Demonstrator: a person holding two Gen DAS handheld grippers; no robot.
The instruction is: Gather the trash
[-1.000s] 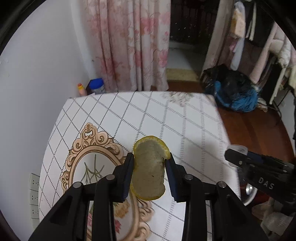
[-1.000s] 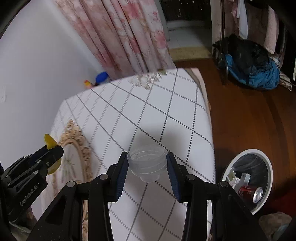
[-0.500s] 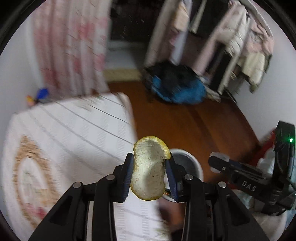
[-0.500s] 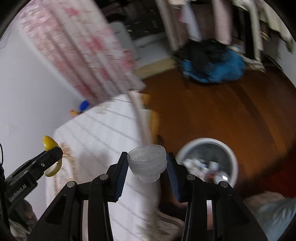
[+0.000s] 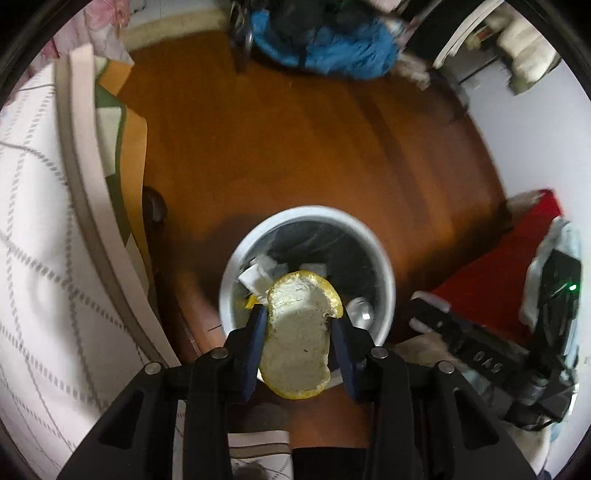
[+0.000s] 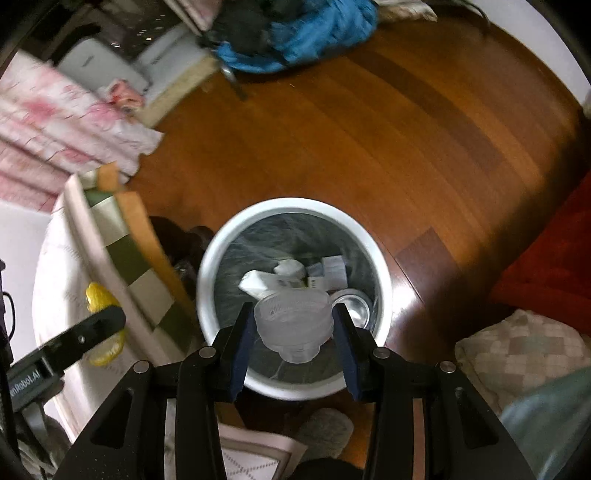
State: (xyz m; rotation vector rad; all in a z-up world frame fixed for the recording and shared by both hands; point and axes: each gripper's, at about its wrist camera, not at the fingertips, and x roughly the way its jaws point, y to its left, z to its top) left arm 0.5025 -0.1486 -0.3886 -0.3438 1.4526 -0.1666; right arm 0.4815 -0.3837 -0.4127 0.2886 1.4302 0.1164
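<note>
Both grippers have swung off the table and now hang over the bin. Nearest, the left gripper [image 5: 300,334] pinches the peel [image 5: 298,334] upright between its fingers, above the bin's [image 5: 384,269] near rim. The right gripper [image 6: 293,330] clamps the clear cup [image 6: 291,323], mouth tilted away, over the bin's near part. Inside lie crumpled papers [image 6: 258,282] and a can [image 6: 354,308]. Left is the table [image 5: 33,229]; farther off, wooden floor [image 6: 369,122] and a blue heap [image 6: 295,33].

Glossy wood floor [image 6: 388,122], translucent ribbed plastic cup [image 6: 293,325], matt pithy peel [image 5: 297,338].
</note>
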